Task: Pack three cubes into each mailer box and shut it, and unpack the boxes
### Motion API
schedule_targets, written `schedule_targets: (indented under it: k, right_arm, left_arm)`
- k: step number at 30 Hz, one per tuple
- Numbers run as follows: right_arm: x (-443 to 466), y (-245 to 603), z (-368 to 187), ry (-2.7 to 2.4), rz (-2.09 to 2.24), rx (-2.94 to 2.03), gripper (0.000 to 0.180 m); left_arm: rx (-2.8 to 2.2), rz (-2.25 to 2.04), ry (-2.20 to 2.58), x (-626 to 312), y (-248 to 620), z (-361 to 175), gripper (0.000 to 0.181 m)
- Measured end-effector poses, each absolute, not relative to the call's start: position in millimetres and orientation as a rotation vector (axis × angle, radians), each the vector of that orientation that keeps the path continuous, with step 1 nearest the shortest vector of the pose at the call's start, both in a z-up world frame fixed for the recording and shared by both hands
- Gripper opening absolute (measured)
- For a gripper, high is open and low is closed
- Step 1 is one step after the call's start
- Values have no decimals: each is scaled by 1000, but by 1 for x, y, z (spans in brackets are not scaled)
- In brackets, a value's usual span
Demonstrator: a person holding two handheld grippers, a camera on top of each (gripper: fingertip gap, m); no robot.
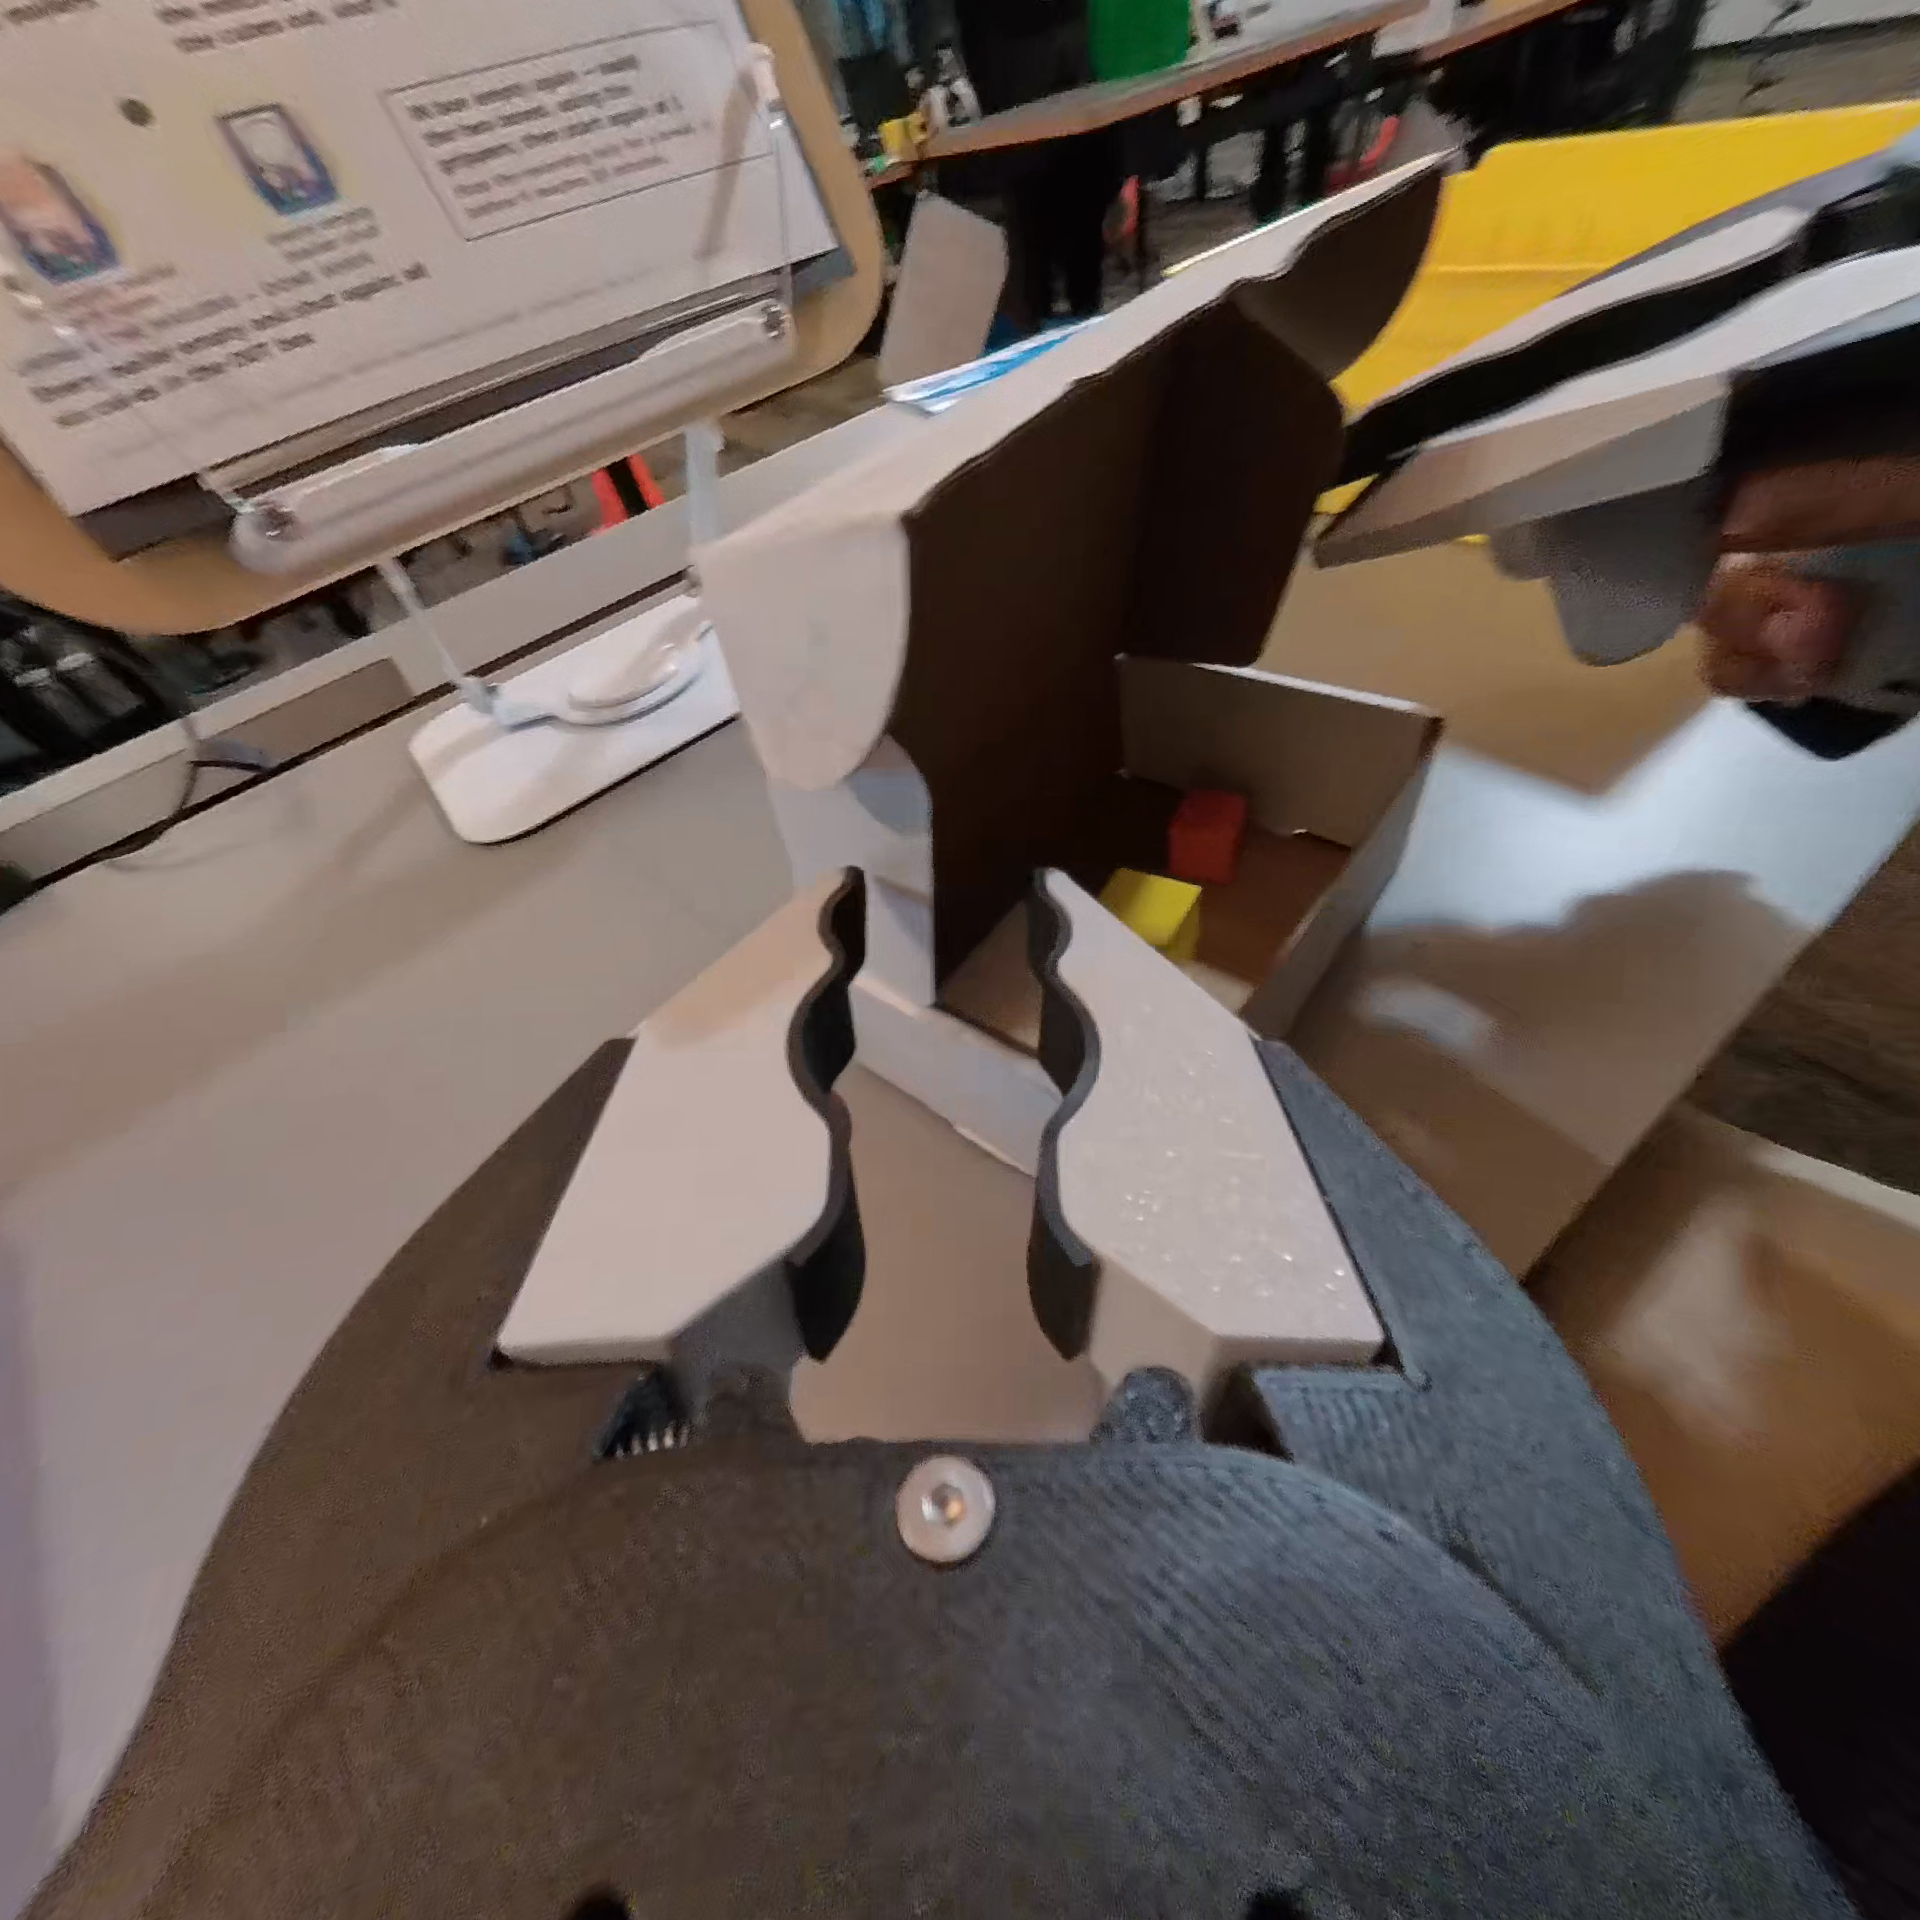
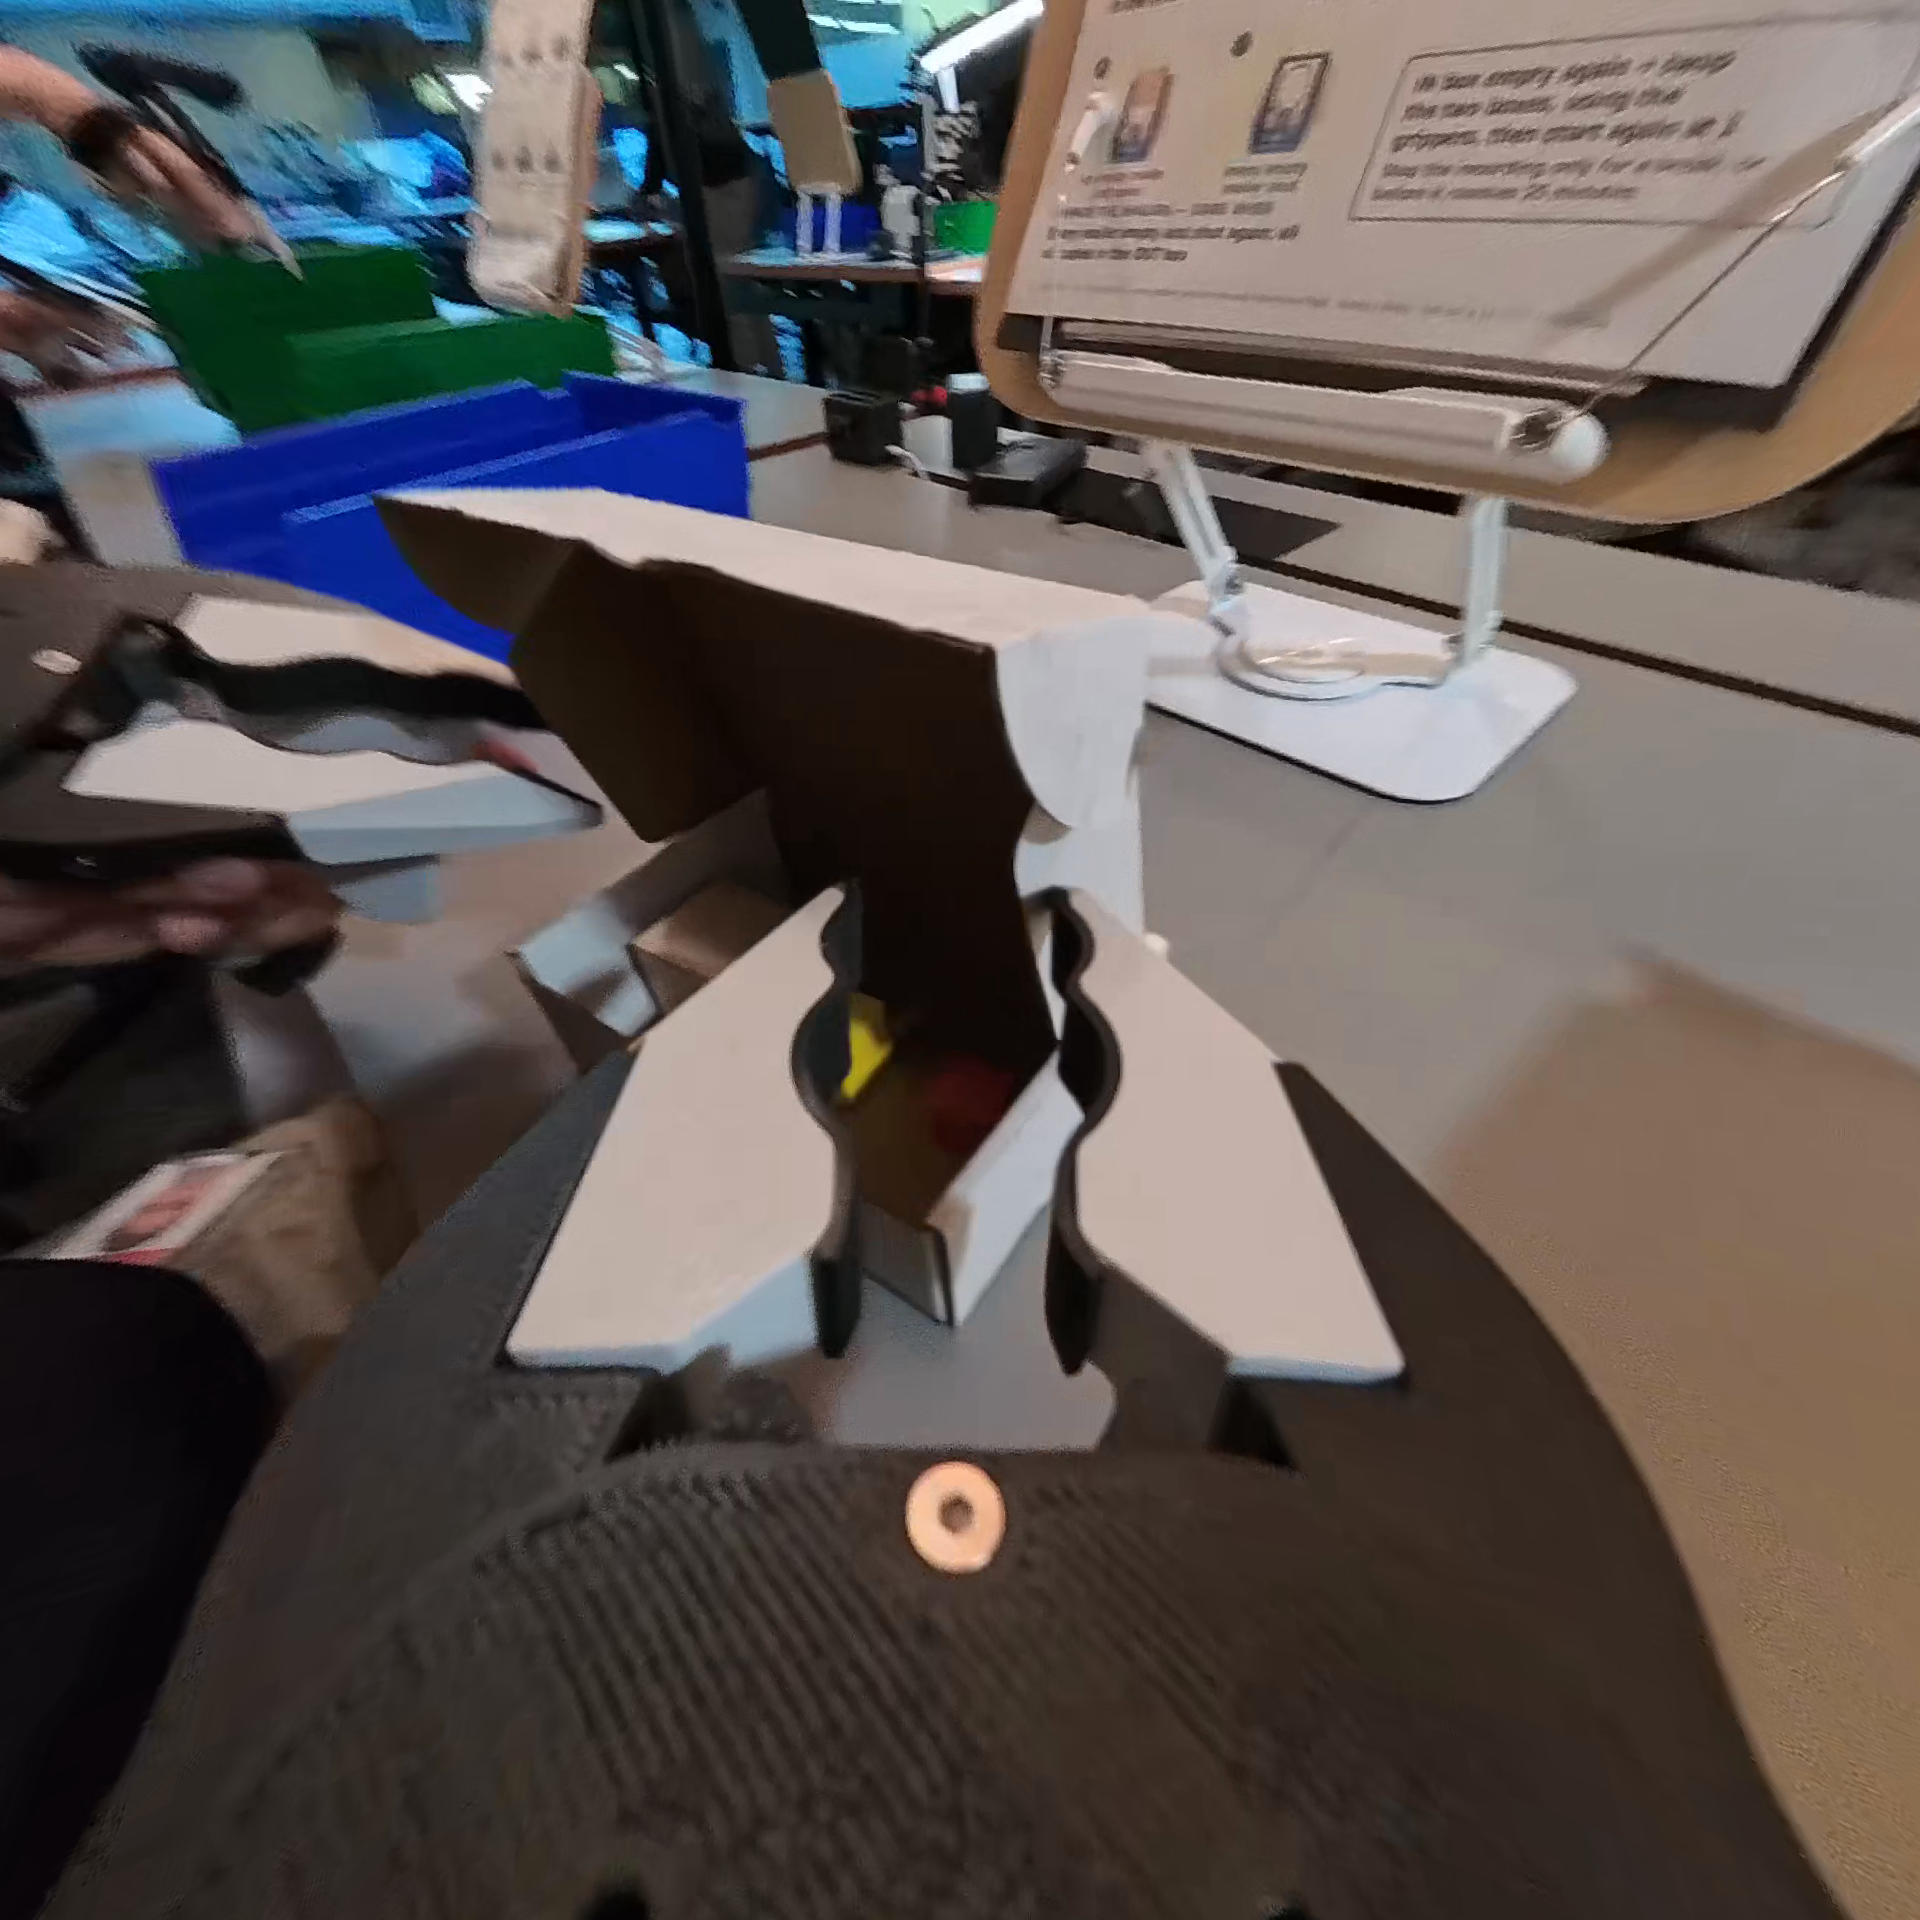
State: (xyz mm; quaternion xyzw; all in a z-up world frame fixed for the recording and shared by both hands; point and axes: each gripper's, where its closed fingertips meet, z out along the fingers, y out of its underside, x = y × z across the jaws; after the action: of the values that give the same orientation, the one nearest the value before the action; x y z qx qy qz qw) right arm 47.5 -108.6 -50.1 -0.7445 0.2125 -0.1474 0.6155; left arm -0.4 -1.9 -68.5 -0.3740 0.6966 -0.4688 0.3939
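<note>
instruction sheet (image 1: 395, 208) on stand | printed text, blurred | nothing readable

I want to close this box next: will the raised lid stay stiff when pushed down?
The lid looks like thin cardboard, so it probably bends at its creases. Its loose side flap may splay. The open box seems light and might slide.

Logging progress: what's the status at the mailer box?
Both grippers, left gripper and right gripper, open at mailer box. Lid up; red cube, yellow cube inside. Nothing blocking.
</note>
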Motion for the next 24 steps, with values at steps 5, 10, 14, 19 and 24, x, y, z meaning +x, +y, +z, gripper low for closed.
schedule_targets:
  k: [5,10,14,19,24]
  right_arm:
    - [42,-106,-59,518,-230,-1740,25]
    - [42,-107,-77,523,-250,-1849,35]
    - [39,-111,-74,479,-268,-1874,45]
    - [46,-122,-70,509,-308,-1846,51]
    - [44,-130,-55,432,-479,-1796,45]
  left_arm:
    - [-877,-1120,1834,-7,-15,-78,30]
    - [-845,-1052,1901,-10,-19,-90,33]
    - [-866,-1021,1902,-13,-13,-91,45]
    - [-859,-1027,1747,-15,-2,-70,50]
    - [-741,-1031,1697,-21,-10,-57,34]
